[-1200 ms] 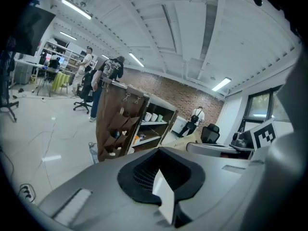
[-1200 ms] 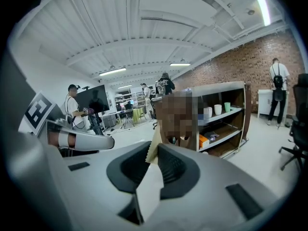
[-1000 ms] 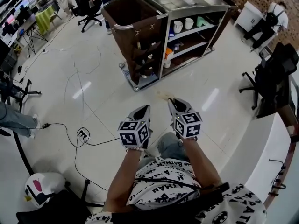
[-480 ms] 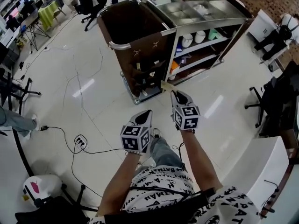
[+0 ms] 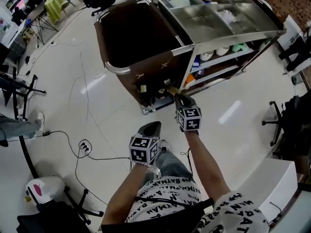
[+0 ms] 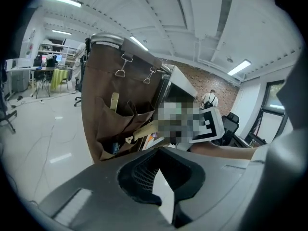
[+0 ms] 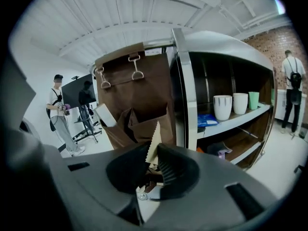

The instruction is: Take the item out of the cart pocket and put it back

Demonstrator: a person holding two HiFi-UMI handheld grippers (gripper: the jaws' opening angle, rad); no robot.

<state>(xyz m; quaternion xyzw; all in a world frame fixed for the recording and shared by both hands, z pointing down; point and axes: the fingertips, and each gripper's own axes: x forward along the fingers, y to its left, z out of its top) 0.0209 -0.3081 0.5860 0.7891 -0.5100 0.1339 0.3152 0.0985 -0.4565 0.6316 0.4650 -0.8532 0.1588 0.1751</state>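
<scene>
Closest in, the left gripper hangs low by the person's knee, and its jaws look closed with nothing between them. Ahead, the right gripper is up at the cart, jaws clamped on a flat beige packet with a serrated edge. The packet sits right against a pocket on the brown bag; whether its tip is inside, I can't tell from here. Another pale item pokes from the neighbouring pocket. Beyond, cups stand on the cart's shelf.
</scene>
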